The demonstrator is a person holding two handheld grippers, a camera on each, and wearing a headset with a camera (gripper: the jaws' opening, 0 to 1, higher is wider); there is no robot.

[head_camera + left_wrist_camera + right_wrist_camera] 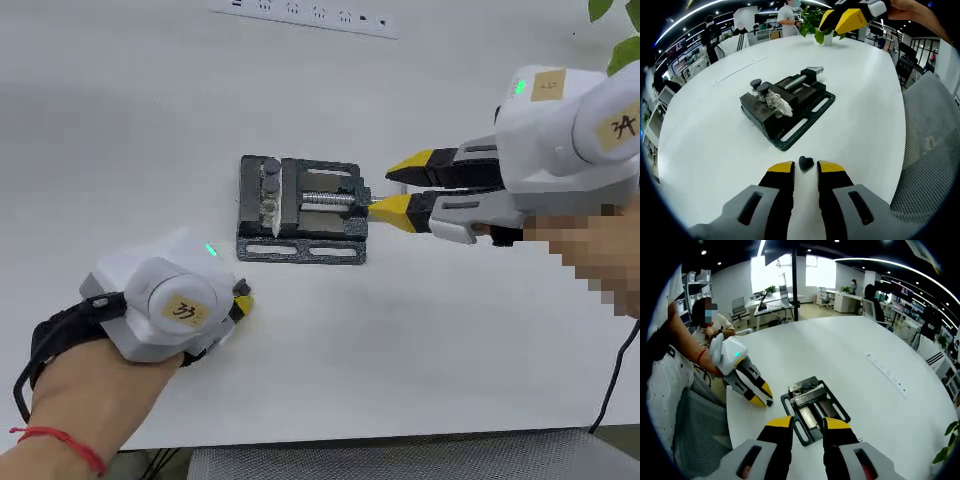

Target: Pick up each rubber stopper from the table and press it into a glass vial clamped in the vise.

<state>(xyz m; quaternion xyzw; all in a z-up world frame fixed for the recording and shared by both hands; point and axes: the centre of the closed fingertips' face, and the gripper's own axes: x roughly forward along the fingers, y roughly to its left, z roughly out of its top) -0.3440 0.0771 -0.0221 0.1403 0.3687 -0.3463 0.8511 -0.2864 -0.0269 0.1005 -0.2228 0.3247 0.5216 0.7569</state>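
Note:
A small black rubber stopper [805,162] lies on the white table [715,145], just ahead of my left gripper [805,170], whose jaws stand open on either side of it without touching. In the head view this gripper [243,303] rests low at the left. The black vise [300,210] [785,107] [812,407] clamps glass vials [775,100]; two of them carry dark stoppers [760,87]. My right gripper [395,192] [807,422] hovers open and empty beside the vise's screw end.
A white power strip [310,15] lies along the far table edge. Green plant leaves [620,40] show at the back right. A grey mesh chair [400,460] sits below the near edge, and a black cable [615,380] hangs at the right.

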